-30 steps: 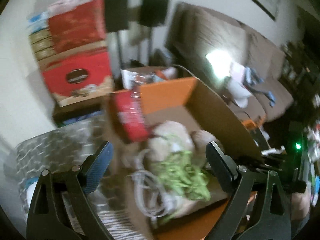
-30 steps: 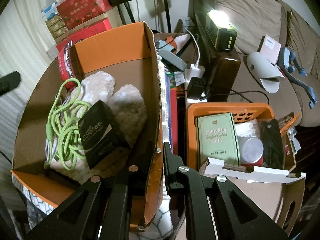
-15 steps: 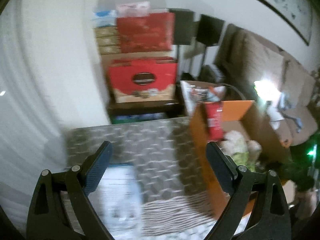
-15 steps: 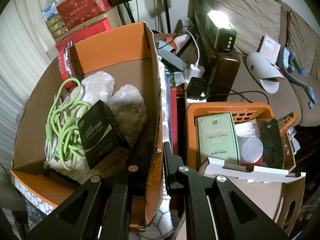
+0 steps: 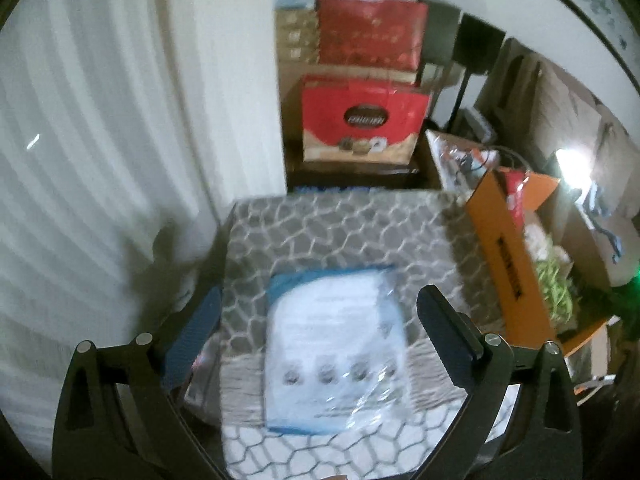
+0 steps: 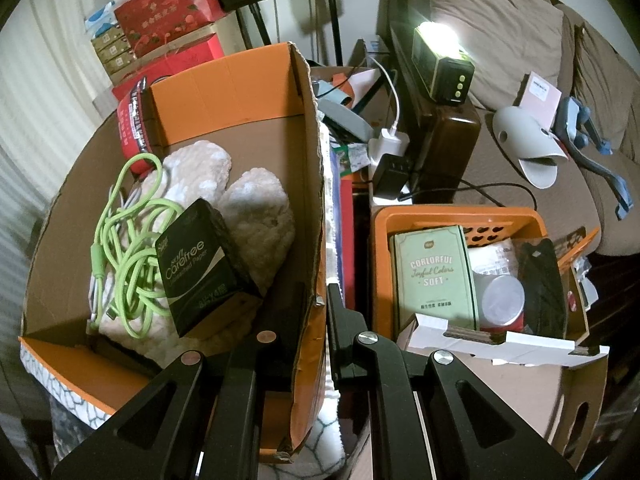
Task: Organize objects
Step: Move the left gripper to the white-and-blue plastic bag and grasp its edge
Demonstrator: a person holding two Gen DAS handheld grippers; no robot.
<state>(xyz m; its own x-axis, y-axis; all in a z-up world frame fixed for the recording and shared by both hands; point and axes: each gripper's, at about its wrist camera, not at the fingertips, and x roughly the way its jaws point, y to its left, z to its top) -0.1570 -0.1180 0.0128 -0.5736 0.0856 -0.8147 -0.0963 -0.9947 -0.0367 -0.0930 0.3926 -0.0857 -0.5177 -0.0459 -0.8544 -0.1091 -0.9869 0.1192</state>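
**Two grippers, two scenes**

Only the left view shows the blue-and-white packet [image 5: 336, 364] (blurred), flat on the patterned cloth [image 5: 340, 236]. The left gripper [image 5: 318, 330] hangs above it, jaws wide, having just been opening, gripping nothing. Only the right view looks into the box [image 6: 240, 92]: green cable [image 6: 128, 248], black pack [image 6: 204, 268]. The right gripper [image 6: 322, 300] is clamped on the box's right wall.

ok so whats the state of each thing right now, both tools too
left tool: open, empty, above the packet
right tool: shut on the box wall
cardboard box: open-topped, partly filled
blue-and-white packet: flat on the patterned cloth
green cable: tangled inside box
lamp: lit
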